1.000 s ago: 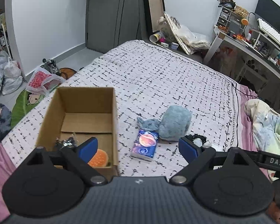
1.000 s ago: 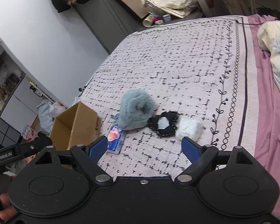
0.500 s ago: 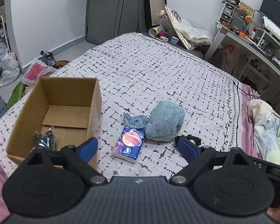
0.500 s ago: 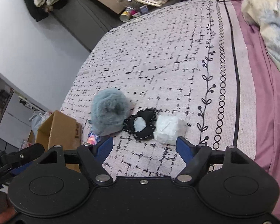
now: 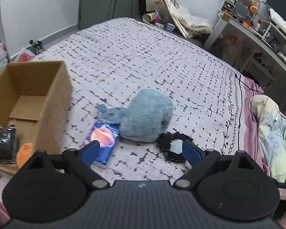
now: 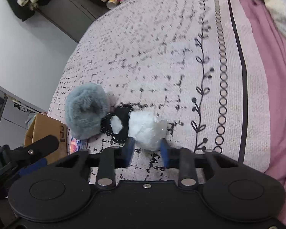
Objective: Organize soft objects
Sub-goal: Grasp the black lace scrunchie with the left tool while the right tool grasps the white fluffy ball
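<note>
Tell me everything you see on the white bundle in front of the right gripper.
The white bundle is a crumpled, rounded lump that looks like thin translucent plastic or tissue, lying on the patterned bedspread. Its left edge meets the black lacy item, which sits between it and the blue-grey plush. The right gripper has its blue pads on either side of the bundle's near end, narrowed around it; firm contact is unclear.
</note>
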